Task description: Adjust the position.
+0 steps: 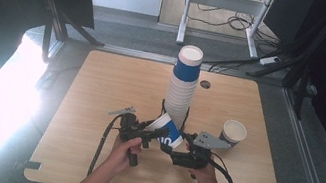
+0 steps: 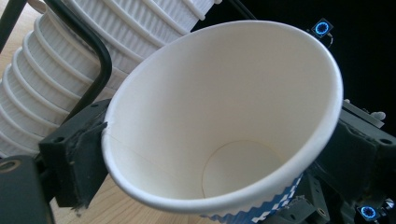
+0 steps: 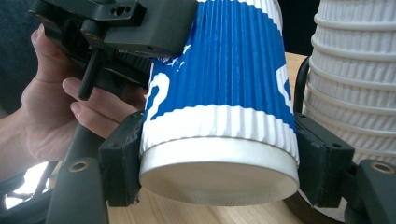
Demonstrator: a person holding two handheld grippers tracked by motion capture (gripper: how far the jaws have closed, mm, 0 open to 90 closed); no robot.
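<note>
**A:** So your right gripper [image 1: 176, 147] is clamped on the base end of the blue-and-white ribbed paper cup [image 1: 167, 131], yeah? From the right gripper view both black pads sit flat on the cup [image 3: 219, 100] just above its bottom rim.

**B:** Yep, that grip is solid. The cup lies tilted between your two grippers, mouth toward your left one.

**A:** And the left gripper [image 1: 146, 130]?

**B:** Its jaws are at the cup's mouth end. In the left gripper view one pad touches the rim of the cup [image 2: 224, 116] on the left, the other sits on the far side of it. I can't tell whether they actually press.

**A:** What's behind?

**B:** The tall stack of cups [image 1: 182, 87] in its black wire holder, just past your jaws. A single empty cup [image 1: 233, 132] stands upright beyond your right gripper.
</note>
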